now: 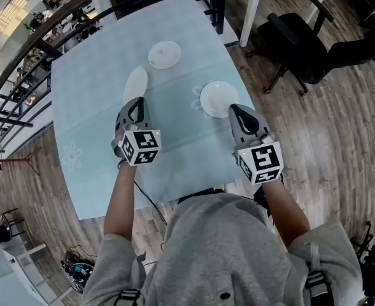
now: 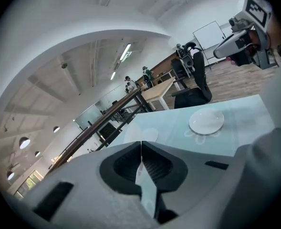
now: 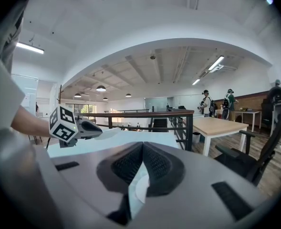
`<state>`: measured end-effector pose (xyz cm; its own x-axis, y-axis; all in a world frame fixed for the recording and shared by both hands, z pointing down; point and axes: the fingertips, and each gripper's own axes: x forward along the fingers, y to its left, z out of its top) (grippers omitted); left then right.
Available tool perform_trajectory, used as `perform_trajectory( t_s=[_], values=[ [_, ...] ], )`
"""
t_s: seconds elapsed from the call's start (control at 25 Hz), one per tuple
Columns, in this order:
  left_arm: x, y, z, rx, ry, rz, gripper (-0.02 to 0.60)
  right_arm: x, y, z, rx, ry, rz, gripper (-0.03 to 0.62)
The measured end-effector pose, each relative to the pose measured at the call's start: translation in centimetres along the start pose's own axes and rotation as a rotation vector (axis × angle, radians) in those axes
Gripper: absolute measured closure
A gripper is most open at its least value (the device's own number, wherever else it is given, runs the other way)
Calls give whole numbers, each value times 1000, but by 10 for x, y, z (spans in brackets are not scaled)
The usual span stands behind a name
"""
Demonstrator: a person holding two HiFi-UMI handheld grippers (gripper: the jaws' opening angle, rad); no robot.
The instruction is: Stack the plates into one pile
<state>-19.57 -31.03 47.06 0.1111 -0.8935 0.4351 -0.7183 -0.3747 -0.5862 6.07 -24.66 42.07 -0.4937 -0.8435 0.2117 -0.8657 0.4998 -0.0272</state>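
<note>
Status: 0 of 3 plates are stacked. We see the left gripper [image 1: 135,104] closed on the rim of the near-left plate [image 1: 135,83], which hangs tilted above the table [image 1: 91,107]. The right gripper [image 1: 240,112] has its jaws together on nothing. The far plate [image 1: 165,55] and the right plate [image 1: 218,98] lie well apart on the table (neither carries another plate). We judge that 2 placements are left.

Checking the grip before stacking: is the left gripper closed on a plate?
Shut on the white plate: the left gripper pinches its near rim; the plate hangs tilted.
</note>
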Motion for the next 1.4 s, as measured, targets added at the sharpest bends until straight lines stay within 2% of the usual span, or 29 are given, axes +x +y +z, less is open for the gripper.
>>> perform_trajectory(
  t_s=[0.32, 0.52, 0.88, 1.16, 1.4],
  values=[
    [24, 50, 72, 199, -99, 45, 557, 5, -2, 9, 24, -28, -11, 568],
    [55, 47, 89, 267, -107, 3, 557, 12, -7, 1, 47, -12, -28, 568],
    [115, 12, 61, 303, -63, -110, 557, 29, -27, -22, 92, 57, -90, 568],
    [163, -11, 32, 273, -35, -195, 557, 45, -31, -50, 115, 157, -132, 568],
    [201, -27, 13, 263, -11, -227, 557, 55, -41, -71, 115, 209, -147, 568]
  ],
)
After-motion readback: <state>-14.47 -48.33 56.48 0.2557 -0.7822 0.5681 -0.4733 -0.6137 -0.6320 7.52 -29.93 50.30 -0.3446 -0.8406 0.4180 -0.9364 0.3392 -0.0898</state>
